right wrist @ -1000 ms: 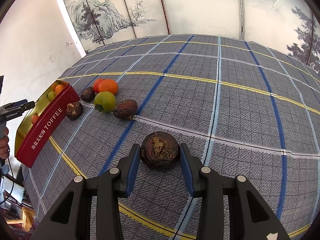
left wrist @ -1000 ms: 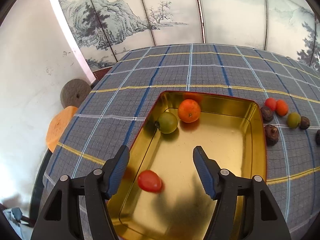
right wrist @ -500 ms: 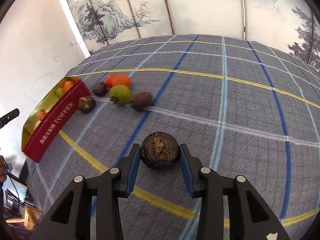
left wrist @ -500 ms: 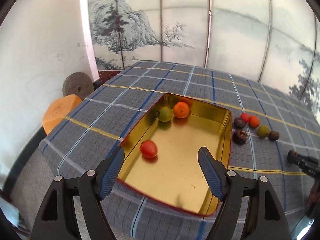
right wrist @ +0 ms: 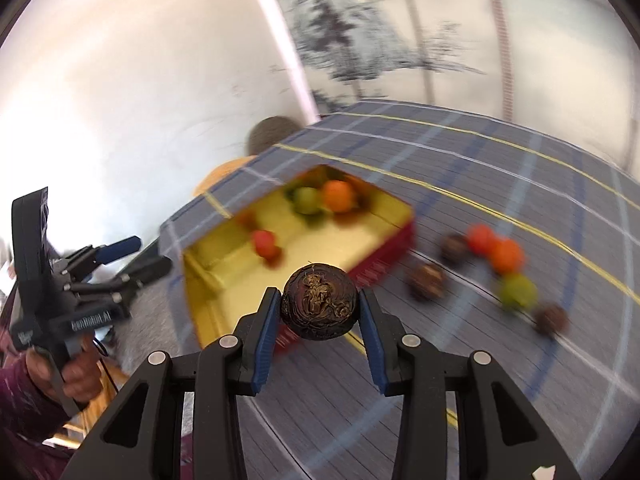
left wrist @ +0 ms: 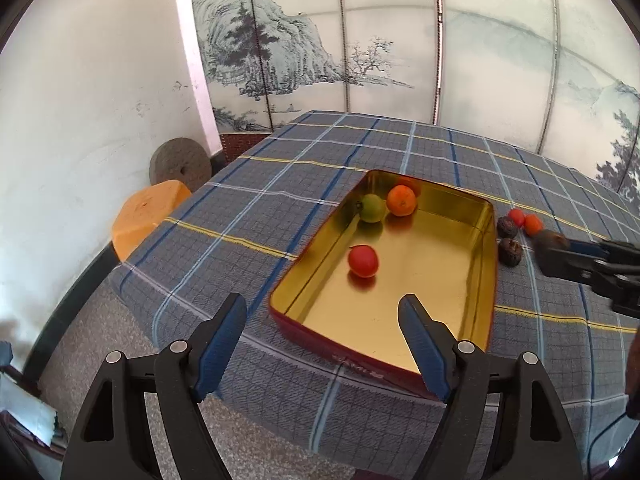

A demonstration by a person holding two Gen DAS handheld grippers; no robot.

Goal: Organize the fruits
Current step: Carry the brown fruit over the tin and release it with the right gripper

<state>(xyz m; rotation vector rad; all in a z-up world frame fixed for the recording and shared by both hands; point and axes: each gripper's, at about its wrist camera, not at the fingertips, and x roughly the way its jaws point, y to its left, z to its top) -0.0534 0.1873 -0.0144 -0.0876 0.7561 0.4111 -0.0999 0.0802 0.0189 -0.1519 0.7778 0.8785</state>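
Note:
A gold tin (left wrist: 490, 220) with red outer walls (right wrist: 384, 256) sits on the plaid cloth. Inside it lie a red fruit (left wrist: 363, 261), a green one (left wrist: 372, 208) and an orange one (left wrist: 401, 200). My right gripper (right wrist: 319, 306) is shut on a dark wrinkled fruit (right wrist: 319, 306), held in the air near the tin's right corner; the left wrist view shows that gripper (left wrist: 550, 246) at the right. My left gripper (left wrist: 320, 302) hangs before the tin's near end, its jaws opening with nothing between them.
Loose fruit lies on the cloth right of the tin: orange (right wrist: 506, 255), red (right wrist: 480, 238), green (right wrist: 517, 290) and dark ones (right wrist: 428, 282). An orange stool (left wrist: 148, 216) and a round stone (left wrist: 180, 164) stand off the table's left edge. A painted screen is behind.
The right gripper lifted the dark fruit off the cloth and swung left toward the tin. The left gripper drew back from over the tin and its jaws widened.

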